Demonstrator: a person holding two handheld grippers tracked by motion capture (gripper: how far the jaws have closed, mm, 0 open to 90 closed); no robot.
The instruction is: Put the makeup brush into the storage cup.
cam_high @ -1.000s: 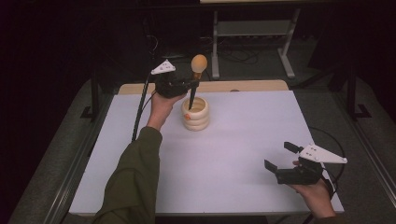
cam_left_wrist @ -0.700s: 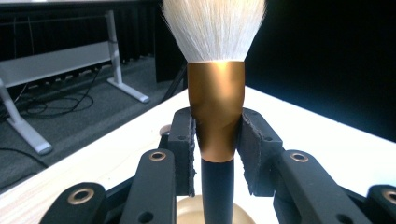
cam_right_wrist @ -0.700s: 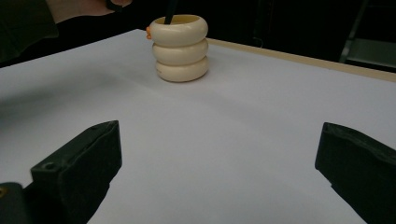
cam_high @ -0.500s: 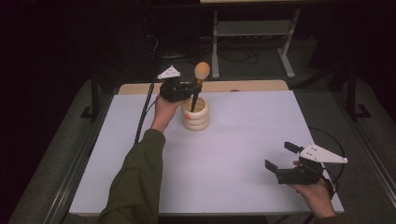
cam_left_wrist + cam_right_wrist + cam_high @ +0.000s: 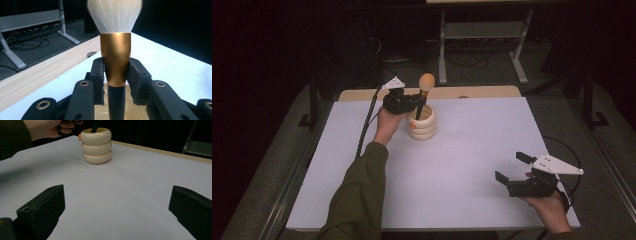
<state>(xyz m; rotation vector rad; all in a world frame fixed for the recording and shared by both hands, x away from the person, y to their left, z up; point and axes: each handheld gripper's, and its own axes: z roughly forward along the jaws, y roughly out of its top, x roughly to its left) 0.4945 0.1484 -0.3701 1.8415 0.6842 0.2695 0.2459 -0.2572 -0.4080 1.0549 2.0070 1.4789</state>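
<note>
Around white table (image 5: 452, 165), dark room.

The room around is dark; the white table (image 5: 472, 150) is evenly lit from above, shadows faint, nearest tongs blurred.

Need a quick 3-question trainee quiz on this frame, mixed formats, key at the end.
1. True or false: the left tool is shut on the makeup brush.
2. Where is the brush's black handle end? A) flat on the table B) inside the cream ringed holder C) in the right tool
3. Fill in: the right tool's jaws stand ____ with nothing between them.

Key: 1 true; 2 B; 3 open
</note>
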